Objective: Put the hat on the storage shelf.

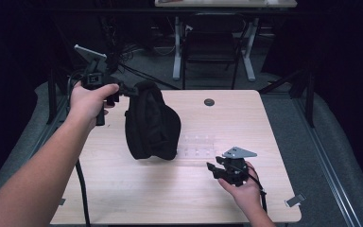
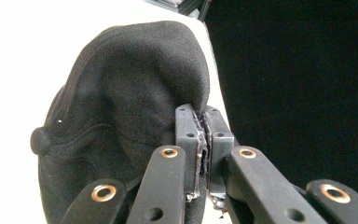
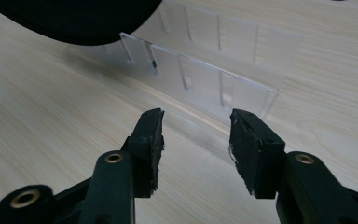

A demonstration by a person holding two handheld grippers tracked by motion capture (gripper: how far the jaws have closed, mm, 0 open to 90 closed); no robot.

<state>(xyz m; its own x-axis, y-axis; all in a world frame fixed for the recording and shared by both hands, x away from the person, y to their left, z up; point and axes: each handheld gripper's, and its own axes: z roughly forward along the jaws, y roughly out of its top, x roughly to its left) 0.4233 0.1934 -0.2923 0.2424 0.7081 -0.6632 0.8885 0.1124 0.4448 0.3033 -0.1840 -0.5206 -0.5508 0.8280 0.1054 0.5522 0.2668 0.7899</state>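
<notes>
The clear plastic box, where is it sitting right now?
In the high view the clear plastic box lies on the table's right-centre, against the black cap, just ahead of the right gripper.

Black cap [image 1: 151,122], matte black all over, stitched seams and top button the same shade up close in the left gripper view. Pale wood-grain table [image 1: 123,189] beneath, light beige with fine streaks. Clear, colourless plastic divider tray [image 1: 197,145], nearly vanishing against the wood. Left gripper [image 2: 203,140] black, with brass-coloured rings at the joints. Right gripper [image 3: 196,140] the same black and brass, a grey plate on top. Small dark round spot [image 1: 209,102] on the table's far side.
</notes>
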